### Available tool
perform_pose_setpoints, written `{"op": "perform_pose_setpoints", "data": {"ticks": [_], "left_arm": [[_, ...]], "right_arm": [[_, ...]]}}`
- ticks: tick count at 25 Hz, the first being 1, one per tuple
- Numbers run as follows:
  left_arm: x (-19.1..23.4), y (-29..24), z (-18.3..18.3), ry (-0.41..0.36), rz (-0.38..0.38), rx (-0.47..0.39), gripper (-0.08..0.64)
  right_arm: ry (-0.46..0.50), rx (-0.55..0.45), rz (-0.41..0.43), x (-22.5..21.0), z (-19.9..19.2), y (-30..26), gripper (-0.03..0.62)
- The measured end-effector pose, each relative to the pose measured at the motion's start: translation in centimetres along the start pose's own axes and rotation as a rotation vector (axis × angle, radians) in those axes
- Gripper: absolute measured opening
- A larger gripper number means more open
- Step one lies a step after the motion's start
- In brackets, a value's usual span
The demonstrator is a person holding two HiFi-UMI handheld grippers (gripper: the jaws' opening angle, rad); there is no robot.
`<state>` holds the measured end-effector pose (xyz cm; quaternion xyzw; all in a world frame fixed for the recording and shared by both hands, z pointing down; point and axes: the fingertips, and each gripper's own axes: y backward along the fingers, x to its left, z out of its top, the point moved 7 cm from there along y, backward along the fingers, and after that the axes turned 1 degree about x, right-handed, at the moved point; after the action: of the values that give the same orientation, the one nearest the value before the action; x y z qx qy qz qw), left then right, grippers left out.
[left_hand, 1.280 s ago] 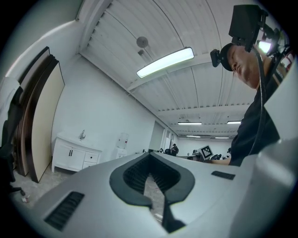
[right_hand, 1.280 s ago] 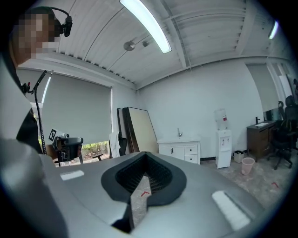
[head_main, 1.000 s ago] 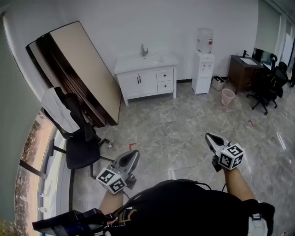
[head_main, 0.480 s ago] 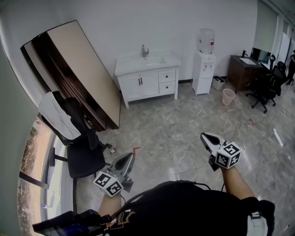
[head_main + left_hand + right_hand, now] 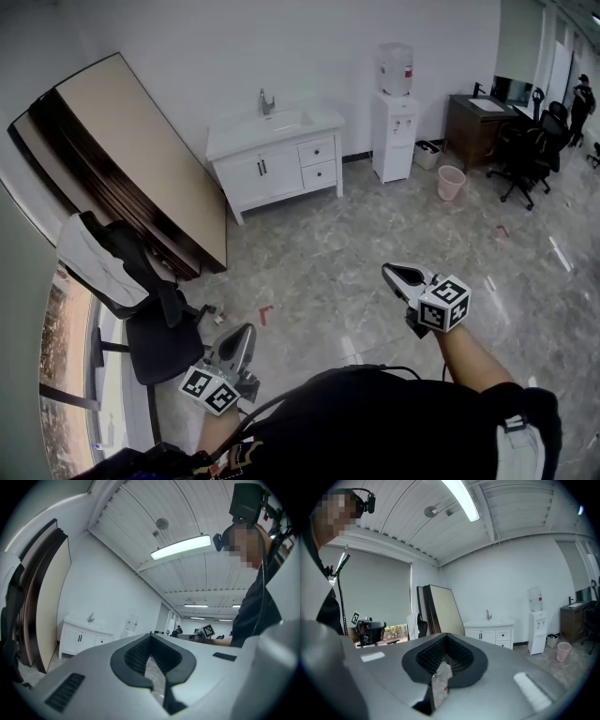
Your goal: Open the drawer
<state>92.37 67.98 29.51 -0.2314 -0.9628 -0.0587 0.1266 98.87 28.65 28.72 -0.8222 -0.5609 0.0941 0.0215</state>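
A white vanity cabinet [image 5: 272,169] with a sink and tap stands against the far wall, across the marble floor. Its two drawers [image 5: 318,161] are stacked at its right end, both closed, beside two doors. My left gripper [image 5: 244,332] is held low at the left, pointing level toward the cabinet, jaws together and empty. My right gripper [image 5: 389,273] is further forward at the right, also shut and empty. The cabinet [image 5: 80,639] appears small and far in the left gripper view, and the cabinet [image 5: 493,635] is likewise distant beyond the right gripper [image 5: 446,644].
A large board [image 5: 131,150] leans on the wall at left, with a black office chair [image 5: 155,328] draped in white cloth in front. A water dispenser [image 5: 394,108], pink bin [image 5: 451,181], dark desk [image 5: 476,120] and more chairs [image 5: 527,150] stand at right.
Both grippers have travelled forward over the floor with the person. The cabinet now sits further left in the head view. Both jaws stay shut.
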Motion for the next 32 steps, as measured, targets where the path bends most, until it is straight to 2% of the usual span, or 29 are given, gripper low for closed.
{"op": "perform_pose_setpoints", "data": {"ticks": [7,18,27,32], "left_arm": [[-2.7,-9.7,-0.2,-0.033,0.024,-0.026,-0.006],[-4.7,-23.6,-0.8,-0.032,0.049,-0.041,-0.006],[-1.0,-28.2,-1.2,-0.011,0.047,-0.021,-0.006],[4.3,-29.3,0.1,-0.001,0.011,-0.022,-0.006]], "right_arm": [[0.019,-0.015,0.047,-10.2,1.8,0.5,-0.002],[0.021,-0.027,0.069,-25.0,4.2,0.2,-0.002],[-0.013,-0.01,0.053,-29.4,3.4,-3.3,-0.002],[0.001,-0.001,0.022,-28.9,4.4,-7.7,-0.002]]}}
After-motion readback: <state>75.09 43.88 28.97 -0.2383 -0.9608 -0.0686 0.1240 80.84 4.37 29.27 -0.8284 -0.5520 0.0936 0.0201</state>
